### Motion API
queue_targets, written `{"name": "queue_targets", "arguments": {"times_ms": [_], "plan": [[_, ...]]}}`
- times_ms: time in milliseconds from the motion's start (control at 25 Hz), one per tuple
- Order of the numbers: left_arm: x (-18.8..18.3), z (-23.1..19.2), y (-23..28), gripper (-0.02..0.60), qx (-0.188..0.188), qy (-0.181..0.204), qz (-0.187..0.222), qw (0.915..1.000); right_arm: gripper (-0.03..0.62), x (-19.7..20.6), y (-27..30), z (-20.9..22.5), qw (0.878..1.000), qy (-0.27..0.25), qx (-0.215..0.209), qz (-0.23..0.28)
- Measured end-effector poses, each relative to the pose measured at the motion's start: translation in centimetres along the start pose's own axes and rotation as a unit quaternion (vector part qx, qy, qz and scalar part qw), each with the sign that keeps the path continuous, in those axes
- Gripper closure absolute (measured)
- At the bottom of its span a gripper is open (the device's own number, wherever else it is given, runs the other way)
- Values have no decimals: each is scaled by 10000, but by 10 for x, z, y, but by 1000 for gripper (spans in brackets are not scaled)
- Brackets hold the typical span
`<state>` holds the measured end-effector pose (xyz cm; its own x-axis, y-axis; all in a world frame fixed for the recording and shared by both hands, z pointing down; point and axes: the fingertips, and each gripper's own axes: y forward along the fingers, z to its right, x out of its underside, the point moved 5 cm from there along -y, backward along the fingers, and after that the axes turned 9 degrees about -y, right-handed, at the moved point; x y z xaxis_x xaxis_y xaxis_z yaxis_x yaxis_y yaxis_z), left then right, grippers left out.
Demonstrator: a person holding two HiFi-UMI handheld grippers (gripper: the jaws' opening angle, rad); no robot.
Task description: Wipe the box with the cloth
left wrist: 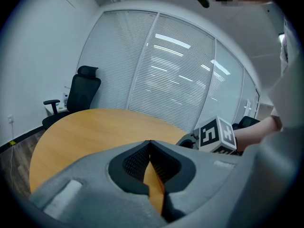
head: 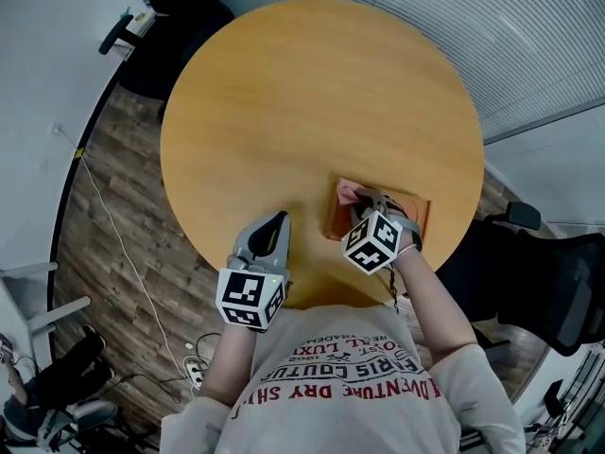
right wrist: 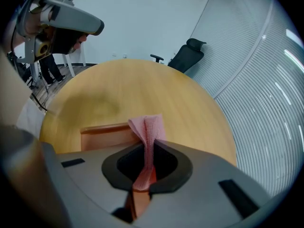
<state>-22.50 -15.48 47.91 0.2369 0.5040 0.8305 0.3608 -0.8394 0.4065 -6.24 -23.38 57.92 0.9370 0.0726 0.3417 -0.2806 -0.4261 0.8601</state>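
Observation:
A flat orange-brown box (head: 333, 218) lies on the round wooden table (head: 312, 102) near its front right edge. My right gripper (head: 364, 201) hovers over the box, shut on a pink cloth (head: 348, 193). In the right gripper view the pink cloth (right wrist: 148, 132) sticks up from between the closed jaws, with the box (right wrist: 102, 134) just beyond them. My left gripper (head: 277, 225) rests at the table's front edge, left of the box, shut with nothing in it. The left gripper view shows its jaws pressed together and the right gripper's marker cube (left wrist: 217, 135) off to the right.
A black office chair (head: 539, 282) stands right of the table, another (left wrist: 78, 96) at its far side. Window blinds (head: 454, 26) run behind. A white cable (head: 113, 235) and a power strip (head: 194, 372) lie on the wood floor at left.

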Motion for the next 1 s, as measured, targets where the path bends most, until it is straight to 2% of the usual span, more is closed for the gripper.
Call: {"name": "queue_targets", "arguments": {"times_ms": [760, 1000], "plan": [[23, 14, -16, 572, 286, 156, -236, 9992, 563, 10, -27, -55, 9996, -180, 53, -200], [29, 20, -20, 572, 368, 247, -348, 9984, 563, 6, -36, -81, 9975, -666, -140, -175]]}}
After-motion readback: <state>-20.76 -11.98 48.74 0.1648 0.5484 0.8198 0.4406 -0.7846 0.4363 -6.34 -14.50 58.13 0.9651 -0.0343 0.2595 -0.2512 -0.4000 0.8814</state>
